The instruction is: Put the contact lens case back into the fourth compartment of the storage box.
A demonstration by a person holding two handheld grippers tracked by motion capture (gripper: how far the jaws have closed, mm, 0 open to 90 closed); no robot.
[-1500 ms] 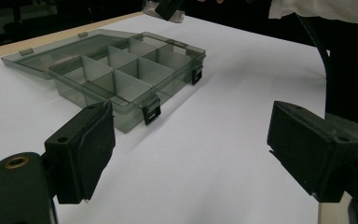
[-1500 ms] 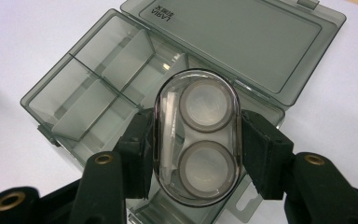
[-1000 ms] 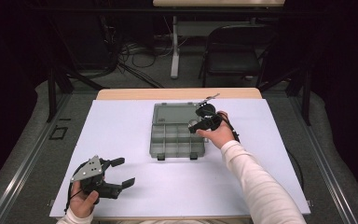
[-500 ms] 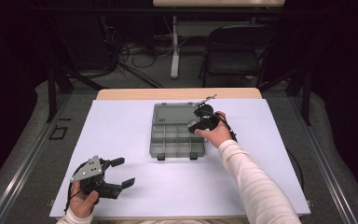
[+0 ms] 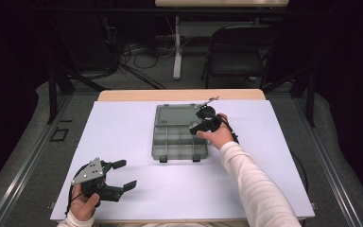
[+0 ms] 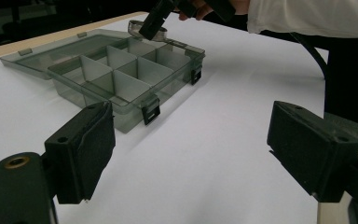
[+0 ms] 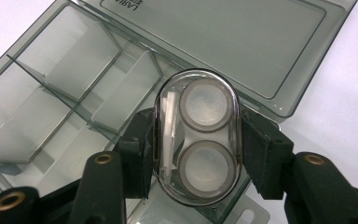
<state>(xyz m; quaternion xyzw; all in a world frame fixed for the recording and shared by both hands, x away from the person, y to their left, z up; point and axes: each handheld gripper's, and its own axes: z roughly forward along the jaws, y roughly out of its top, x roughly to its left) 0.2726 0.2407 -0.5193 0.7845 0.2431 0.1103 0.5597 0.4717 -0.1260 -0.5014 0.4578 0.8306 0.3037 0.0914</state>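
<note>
Claws first: the left claw [image 5: 123, 175] rests low at the near left of the white desk [image 5: 123, 127], wide open and holding nothing. In the middle sits the grey box [image 5: 179, 142] with its lid [image 7: 223, 42] laid flat open and its little rooms bare. Over the box's right side, the right claw [image 7: 193, 140] is squeezed on a small clear case [image 7: 196, 135] with two round cups inside. The case looks smooth, so I think it could slip out, or land on a thin wall between rooms and tip.
</note>
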